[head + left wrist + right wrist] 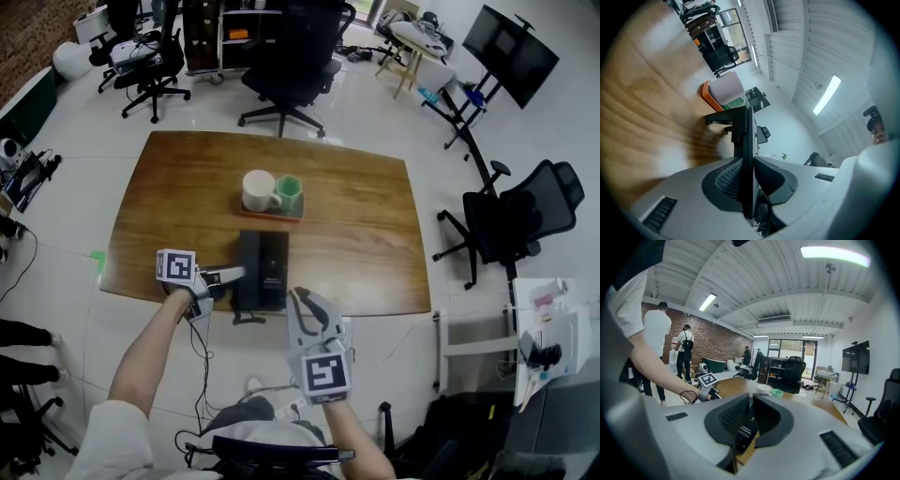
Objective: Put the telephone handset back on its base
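The black telephone base [273, 272] sits at the near edge of the wooden table [366, 216], and its handset [247, 267] lies along its left side. My left gripper [234, 275] reaches in from the left, rolled on its side. It is shut on the handset's thin black body [743, 123], which runs between the pads of the left gripper [749, 157]. Whether the handset rests in its cradle I cannot tell. My right gripper [298, 296] hovers at the base's near right corner. The right gripper [751, 398] has its tips together and holds nothing.
A white mug [259, 190] and a green cup [289, 192] stand on a small tray [272, 215] behind the telephone. A coiled cord [246, 319] hangs off the near edge. Office chairs stand beyond the table [291, 56] and to its right [511, 220]. People stand far left [656, 333].
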